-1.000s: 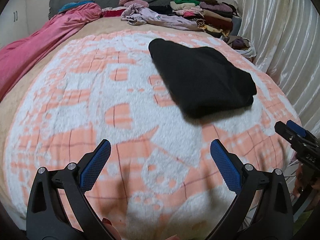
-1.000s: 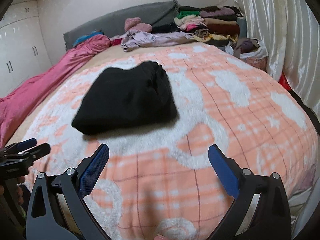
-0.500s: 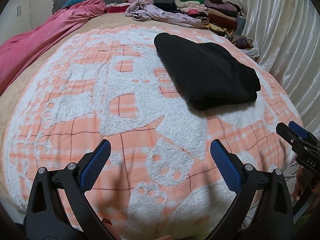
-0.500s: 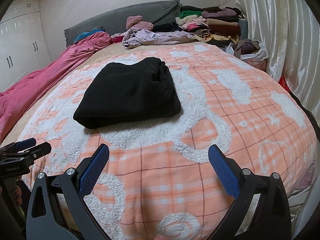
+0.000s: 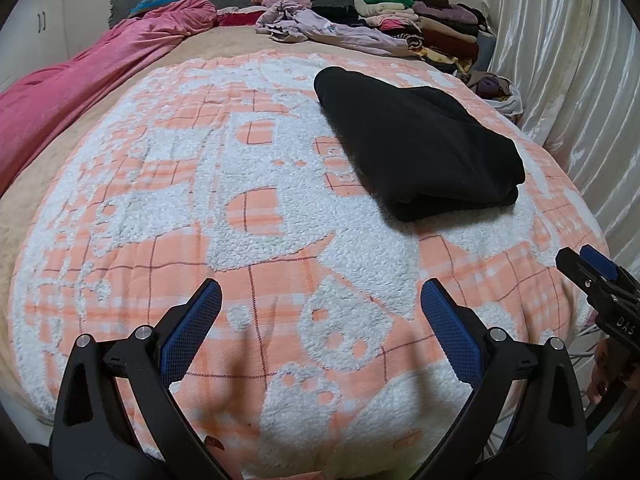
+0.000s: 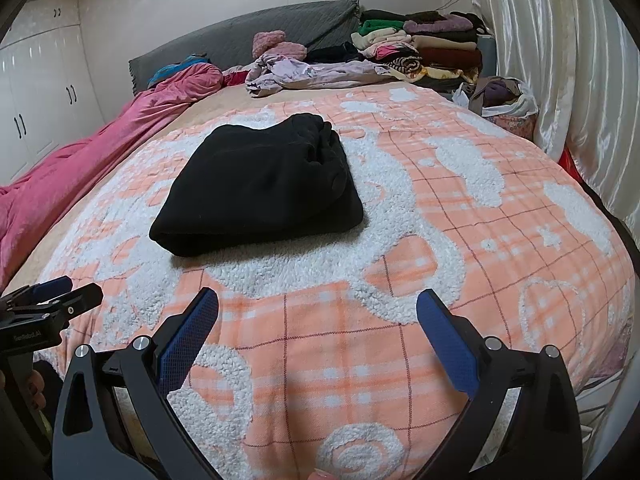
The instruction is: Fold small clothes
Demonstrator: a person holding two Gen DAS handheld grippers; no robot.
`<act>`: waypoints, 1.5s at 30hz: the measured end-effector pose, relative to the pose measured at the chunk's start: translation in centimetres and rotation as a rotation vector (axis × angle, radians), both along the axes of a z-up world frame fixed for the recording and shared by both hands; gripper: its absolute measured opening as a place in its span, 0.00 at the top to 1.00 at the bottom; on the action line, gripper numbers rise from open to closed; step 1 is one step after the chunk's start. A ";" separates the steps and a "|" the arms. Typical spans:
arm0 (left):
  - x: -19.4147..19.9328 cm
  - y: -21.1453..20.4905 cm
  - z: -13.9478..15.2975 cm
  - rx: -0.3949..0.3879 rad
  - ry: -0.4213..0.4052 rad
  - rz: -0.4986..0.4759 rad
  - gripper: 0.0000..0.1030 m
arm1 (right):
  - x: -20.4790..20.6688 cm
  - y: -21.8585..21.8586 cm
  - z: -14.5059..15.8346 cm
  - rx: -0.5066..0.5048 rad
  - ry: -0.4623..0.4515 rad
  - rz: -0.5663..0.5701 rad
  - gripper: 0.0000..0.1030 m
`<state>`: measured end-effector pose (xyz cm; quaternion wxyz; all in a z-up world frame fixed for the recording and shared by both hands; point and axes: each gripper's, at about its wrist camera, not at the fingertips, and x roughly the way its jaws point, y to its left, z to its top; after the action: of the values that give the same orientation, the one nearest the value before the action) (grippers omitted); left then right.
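Observation:
A black garment (image 5: 416, 148) lies folded into a thick rectangle on the orange-and-white blanket (image 5: 248, 184); it also shows in the right wrist view (image 6: 260, 184). My left gripper (image 5: 320, 300) is open and empty, above the blanket's near edge, well short of the garment. My right gripper (image 6: 318, 312) is open and empty, also near the bed's front edge. Each gripper shows at the side of the other's view: the right one (image 5: 600, 276), the left one (image 6: 48, 300).
A pink duvet (image 5: 80, 80) lies along the bed's left side. A stack of folded clothes (image 5: 424, 28) and a crumpled lilac garment (image 5: 320, 28) sit by the grey headboard. A bag of clothes (image 6: 504, 100) and white curtains (image 6: 560, 60) stand at the right.
Both grippers have pulled back and risen from the bed, so the folded black garment looks farther away. Both stay open and empty.

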<state>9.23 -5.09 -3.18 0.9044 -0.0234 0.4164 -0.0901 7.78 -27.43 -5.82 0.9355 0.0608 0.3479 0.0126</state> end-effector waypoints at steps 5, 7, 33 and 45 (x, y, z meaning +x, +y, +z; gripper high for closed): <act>0.0 0.0 0.0 0.000 0.000 0.000 0.09 | 0.0 0.0 0.0 0.000 -0.001 0.000 0.04; 0.0 0.0 0.0 0.001 0.000 0.001 0.09 | 0.0 0.0 0.0 0.003 0.000 0.001 0.04; -0.2 0.3 -0.1 0.009 0.016 0.019 0.09 | -0.1 0.3 0.2 0.008 0.001 0.004 0.04; -0.1 0.4 -0.1 0.012 0.016 0.020 0.09 | 0.0 0.3 0.2 0.008 0.000 0.004 0.04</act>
<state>9.13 -4.68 -3.25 0.9021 -0.0228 0.4238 -0.0783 7.75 -27.14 -5.58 0.9352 0.0640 0.3481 0.0159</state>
